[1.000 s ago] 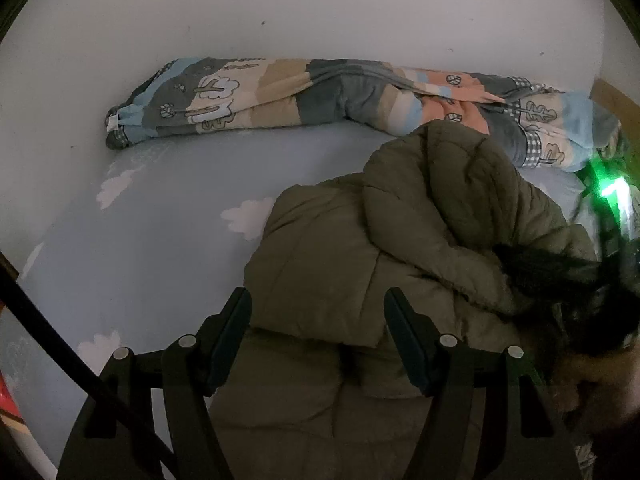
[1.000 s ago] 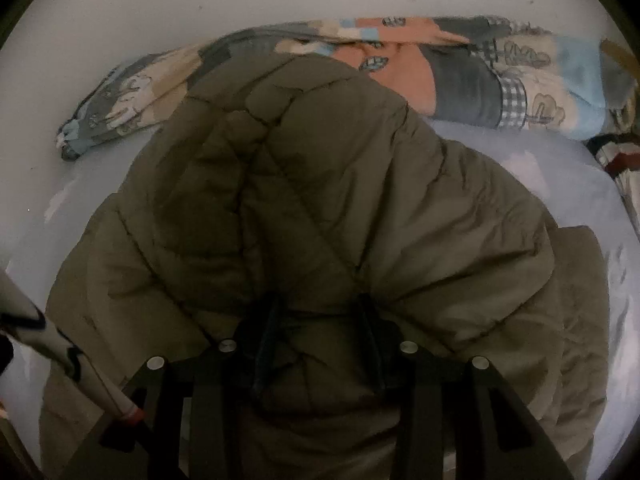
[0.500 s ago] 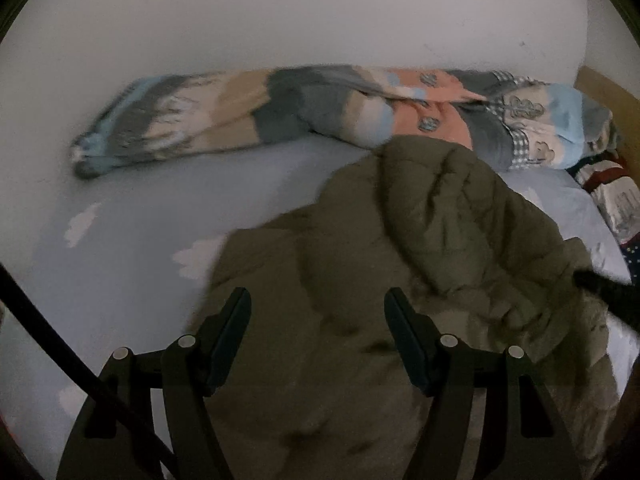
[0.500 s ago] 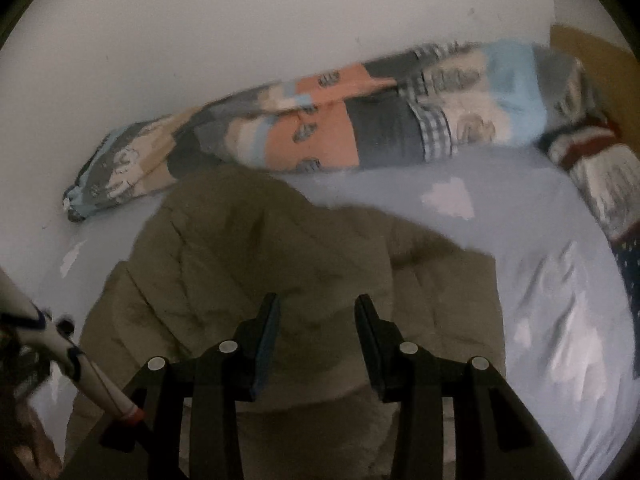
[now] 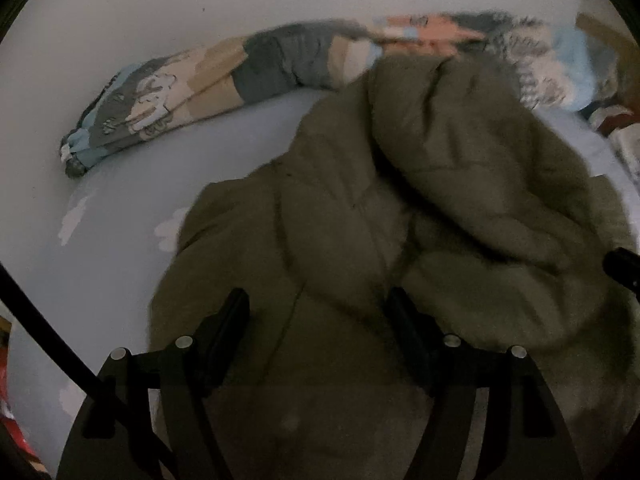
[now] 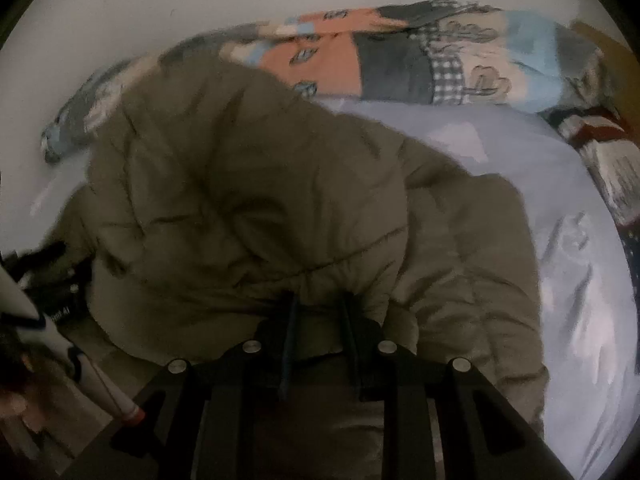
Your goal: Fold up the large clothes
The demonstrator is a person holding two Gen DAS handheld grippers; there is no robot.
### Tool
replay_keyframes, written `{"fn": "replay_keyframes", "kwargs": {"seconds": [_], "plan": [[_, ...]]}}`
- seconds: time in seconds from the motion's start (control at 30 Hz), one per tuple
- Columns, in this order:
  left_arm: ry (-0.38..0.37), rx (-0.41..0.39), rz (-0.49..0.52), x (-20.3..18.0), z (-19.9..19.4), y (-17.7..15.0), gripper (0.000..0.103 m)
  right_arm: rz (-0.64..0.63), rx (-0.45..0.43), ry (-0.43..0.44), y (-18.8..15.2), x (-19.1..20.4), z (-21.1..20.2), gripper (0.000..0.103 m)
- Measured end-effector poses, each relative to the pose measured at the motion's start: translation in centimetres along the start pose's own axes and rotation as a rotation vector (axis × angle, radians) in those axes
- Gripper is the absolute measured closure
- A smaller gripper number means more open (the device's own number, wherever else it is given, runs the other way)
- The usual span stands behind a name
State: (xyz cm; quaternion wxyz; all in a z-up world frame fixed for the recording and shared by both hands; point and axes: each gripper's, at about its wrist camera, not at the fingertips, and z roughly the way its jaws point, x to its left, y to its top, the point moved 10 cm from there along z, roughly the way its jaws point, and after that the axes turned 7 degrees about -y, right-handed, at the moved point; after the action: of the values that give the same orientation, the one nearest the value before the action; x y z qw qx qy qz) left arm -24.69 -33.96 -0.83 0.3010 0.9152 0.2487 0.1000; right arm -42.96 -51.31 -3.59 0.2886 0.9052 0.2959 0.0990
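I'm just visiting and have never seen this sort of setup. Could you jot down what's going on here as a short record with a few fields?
Place: a bed with a pale blue sheet, against a white wall
Garment: an olive puffy jacket, bunched up
Behind it: a rolled patchwork quilt along the wall
Left gripper: open, over the jacket
Right gripper: jaws have just been closing, pinching a fold of the jacket
Fold: not finished

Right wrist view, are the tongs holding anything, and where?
Right tongs pinch the olive quilted puffer jacket at a gathered, stitched edge; their jaws have just been closing on it.
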Motion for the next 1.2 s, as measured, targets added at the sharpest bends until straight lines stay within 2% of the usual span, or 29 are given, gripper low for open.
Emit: {"fn": "replay_keyframes", "kwargs": {"seconds": [0.07,0.17,0.37,0.5,0.63,0.7,0.93,1.07,1.2], "plan": [[-0.006,-0.029,0.009,-0.2,-2.3,-1.1,0.032,0.026,-0.040,0.041,0.1,0.1,-2.6,0.079],[-0.020,-0.020,0.024,-0.9,-5.1,-3.2,0.032,0.022,-0.064,0.050,-1.1,0.9,-5.9,0.079],[-0.020,-0.061,-0.004,-1.7,-11.8,-6.9,0.032,0.129,-0.023,0.128,-6.2,2.0,-10.9,0.077],[-0.002,-0.058,-0.035,-2.1,-15.2,-11.9,0.032,0.180,0.017,0.164,-10.4,3.2,-13.8,0.073],[0.010,-0.001,-0.043,-1.9,-13.7,-15.4,0.029,0.176,0.030,0.183,-13.1,4.4,-15.8,0.069],[0.070,0.034,-0.022,-1.3,-12.3,-16.1,0.029,0.150,0.019,0.174,-13.8,4.9,-16.1,0.064],[0.083,0.137,-0.071,-0.6,-7.9,-17.7,0.029,0.104,0.118,0.099,-15.9,3.9,-11.6,0.062],[0.102,0.137,-0.077,-0.5,-7.0,-17.6,0.029,0.056,0.175,0.075,-17.2,3.9,-9.4,0.062],[0.098,0.137,-0.103,-0.2,-6.1,-17.7,0.026,-0.007,0.183,0.042,-17.8,4.2,-8.4,0.061]]}}
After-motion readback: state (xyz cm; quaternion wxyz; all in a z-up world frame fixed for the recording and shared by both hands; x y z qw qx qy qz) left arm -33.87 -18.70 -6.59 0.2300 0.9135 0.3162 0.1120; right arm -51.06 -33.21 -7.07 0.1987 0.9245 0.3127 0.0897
